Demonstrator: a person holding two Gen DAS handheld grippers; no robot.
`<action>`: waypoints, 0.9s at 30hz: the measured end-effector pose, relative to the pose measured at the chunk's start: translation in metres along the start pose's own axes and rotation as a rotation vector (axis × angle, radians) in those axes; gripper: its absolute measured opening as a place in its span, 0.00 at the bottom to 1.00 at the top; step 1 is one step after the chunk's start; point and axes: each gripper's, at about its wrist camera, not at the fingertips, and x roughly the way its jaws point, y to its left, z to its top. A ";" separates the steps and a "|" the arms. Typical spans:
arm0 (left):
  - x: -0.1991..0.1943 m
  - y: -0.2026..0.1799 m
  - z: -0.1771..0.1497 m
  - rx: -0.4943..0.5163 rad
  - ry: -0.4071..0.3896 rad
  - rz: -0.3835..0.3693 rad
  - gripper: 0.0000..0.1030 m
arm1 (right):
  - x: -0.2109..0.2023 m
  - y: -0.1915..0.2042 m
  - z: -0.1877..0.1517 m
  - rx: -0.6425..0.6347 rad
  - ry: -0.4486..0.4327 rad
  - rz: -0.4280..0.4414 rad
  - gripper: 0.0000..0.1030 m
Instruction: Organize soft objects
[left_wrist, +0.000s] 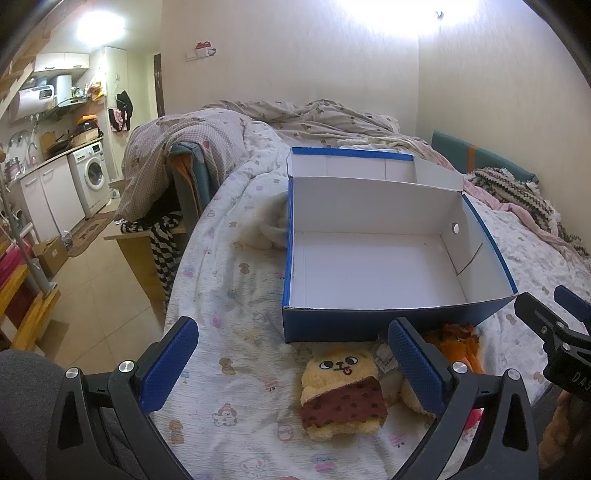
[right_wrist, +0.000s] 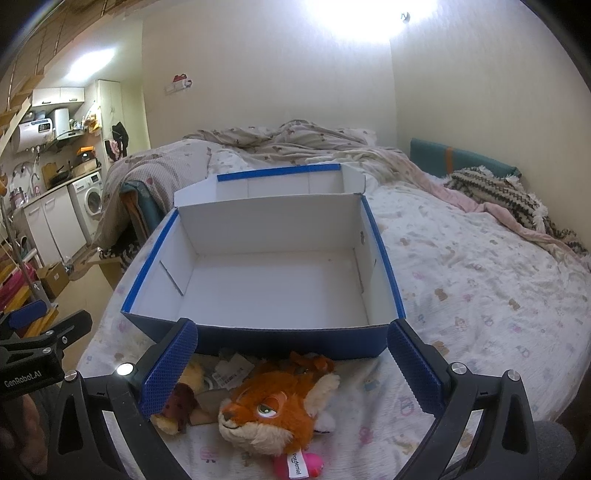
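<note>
One box (left_wrist: 373, 266) — two plush toys (left_wrist: 341, 397), perhaps three.

"GenRobot.AI" marks the left claw (right_wrist: 40, 325) mount (fox's tag (right_wrist: 298, 462) unclear).

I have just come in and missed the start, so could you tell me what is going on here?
A person holds a gripper in each hand over a bed, tidying plush toys. The left gripper hangs open above a yellow plush, and the right gripper hangs open above an orange fox plush. Neither toy is gripped. The blue box just behind them has its lid open and nothing visible inside.
</note>
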 end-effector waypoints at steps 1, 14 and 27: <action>0.000 0.000 0.000 0.000 0.000 -0.001 1.00 | 0.000 0.000 0.000 0.000 0.000 0.000 1.00; 0.000 0.002 0.001 -0.006 0.006 -0.004 1.00 | 0.002 0.000 0.000 0.002 0.001 0.001 1.00; 0.000 0.004 0.002 -0.015 0.010 0.004 1.00 | 0.003 -0.001 0.000 0.011 0.001 0.001 1.00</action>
